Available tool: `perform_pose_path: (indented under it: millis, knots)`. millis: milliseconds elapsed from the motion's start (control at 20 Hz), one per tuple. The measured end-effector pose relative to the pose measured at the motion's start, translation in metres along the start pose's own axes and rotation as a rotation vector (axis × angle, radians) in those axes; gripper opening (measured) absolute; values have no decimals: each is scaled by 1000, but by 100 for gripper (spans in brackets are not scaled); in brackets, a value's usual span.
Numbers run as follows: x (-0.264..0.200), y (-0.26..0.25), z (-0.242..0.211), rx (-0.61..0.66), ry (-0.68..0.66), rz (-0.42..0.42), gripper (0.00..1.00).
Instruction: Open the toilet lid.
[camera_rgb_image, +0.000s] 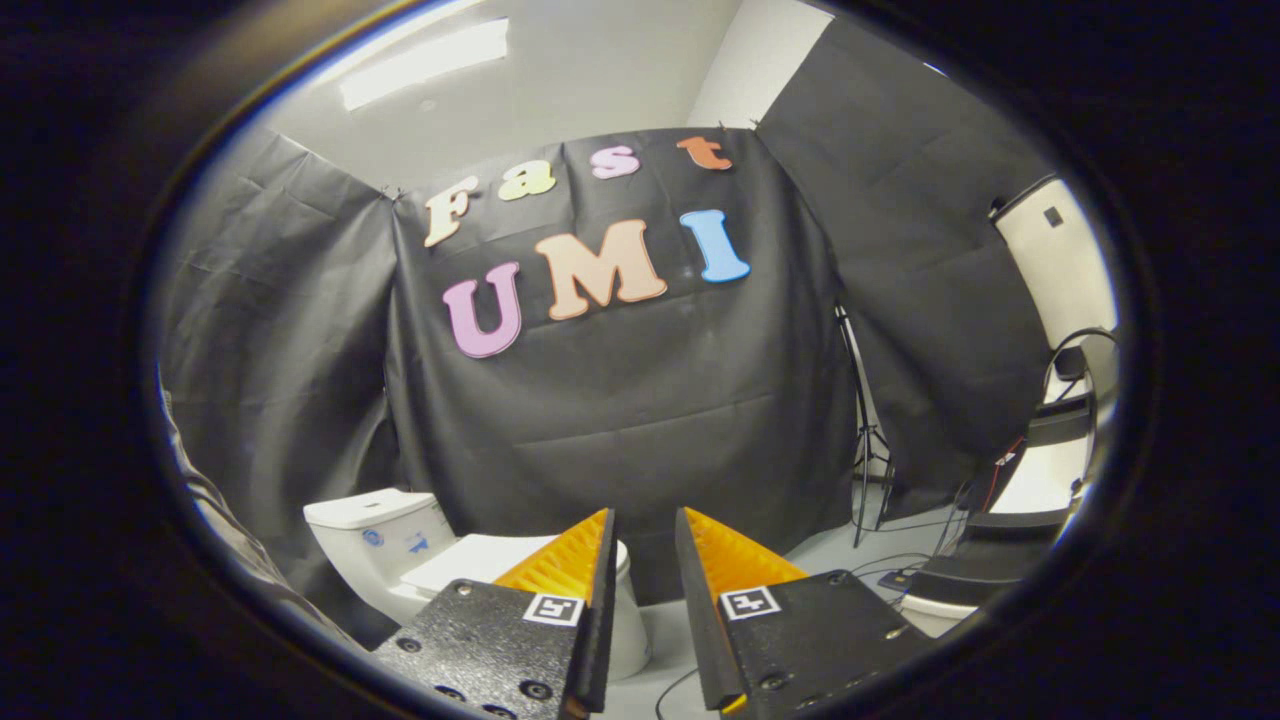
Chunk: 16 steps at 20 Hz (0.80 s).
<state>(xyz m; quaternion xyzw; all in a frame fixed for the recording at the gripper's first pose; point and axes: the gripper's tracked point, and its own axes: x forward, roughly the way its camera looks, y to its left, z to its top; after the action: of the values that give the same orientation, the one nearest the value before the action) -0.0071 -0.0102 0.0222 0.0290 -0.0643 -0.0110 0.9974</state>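
Toilet lid (470, 560) lies closed on the white bowl, beyond and left of the gripper (645, 530), whose jaws stand slightly parted on nothing. Best to swing left, drop low, and hook the lid's front edge from beneath.

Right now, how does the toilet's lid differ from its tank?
The toilet lid lies flat and closed, low over the bowl, while the tank stands upright behind it and rises higher. The lid is partly hidden by one finger of the tongs; the tank sits clear of them, off to the side. The tongs are open, holding nothing. Both are white.
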Motion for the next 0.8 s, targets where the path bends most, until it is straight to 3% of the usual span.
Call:
perform_pose_path:
  millis: [800]
  knots:
    - [-1,-6,4,41,-44,-31,35]
